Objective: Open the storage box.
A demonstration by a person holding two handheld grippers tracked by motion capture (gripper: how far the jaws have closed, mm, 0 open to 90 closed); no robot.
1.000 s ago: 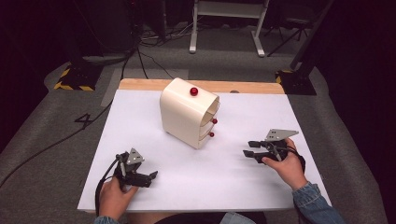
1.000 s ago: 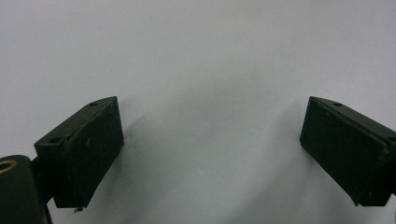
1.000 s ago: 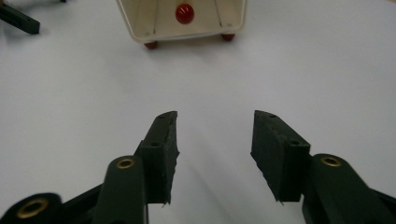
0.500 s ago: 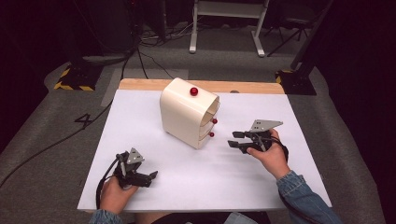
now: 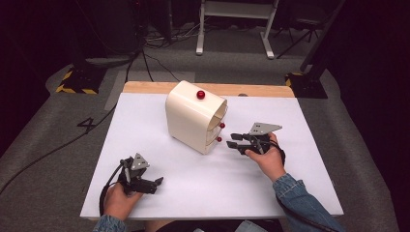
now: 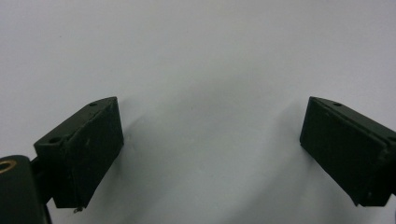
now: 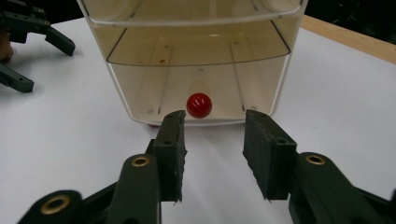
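Fingers point(image 7: 175, 154) of right gripper point(image 7: 214, 156), closing, empty, near drawer knob point(image 7: 199, 105).

The drawer box point(image 5: 196, 116) is set near the table's point(image 5: 309, 193) back edge. The right gripper point(image 5: 235, 140) is held just beside its front; the left gripper point(image 5: 155, 184) is kept by the near left corner.

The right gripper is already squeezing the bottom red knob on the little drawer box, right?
Not yet. In the right gripper view, the right gripper has been closing, but its jaws stand short of the bottom red knob on the drawer box, with nothing between them.
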